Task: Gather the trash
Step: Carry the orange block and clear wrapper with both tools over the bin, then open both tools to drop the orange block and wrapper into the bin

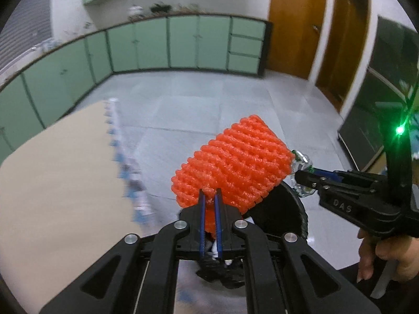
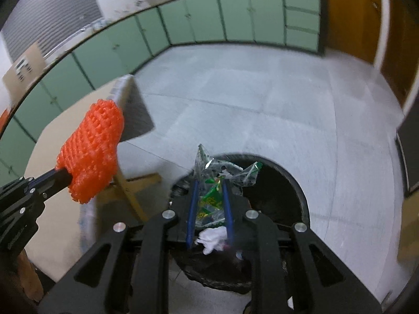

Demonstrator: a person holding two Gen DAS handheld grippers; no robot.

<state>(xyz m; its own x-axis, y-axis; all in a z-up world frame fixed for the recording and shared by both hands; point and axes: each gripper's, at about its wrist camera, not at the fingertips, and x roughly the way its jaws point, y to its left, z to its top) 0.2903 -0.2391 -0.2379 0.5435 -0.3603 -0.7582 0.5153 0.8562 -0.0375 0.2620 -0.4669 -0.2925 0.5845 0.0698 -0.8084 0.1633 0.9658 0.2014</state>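
Left hand-held gripper (image 1: 210,196) pinching orange foam net (image 1: 233,162), long axis up-right

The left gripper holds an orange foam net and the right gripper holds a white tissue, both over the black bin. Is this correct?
Not quite. The right gripper holds a crinkled clear-and-green wrapper, not a white tissue; the right wrist view shows it. The rest stands: the left gripper holds the orange foam net, near the black bin.

A wide stretch of grey tiled floor (image 2: 262,99) is lying open ahead. A tan table (image 1: 60,178) is blocking the left side, its corner jutting toward a black bin (image 2: 293,183) whose open mouth is sitting just right of the table's wooden leg (image 2: 131,191). Green cabinets (image 1: 157,44) are closing off the far side.
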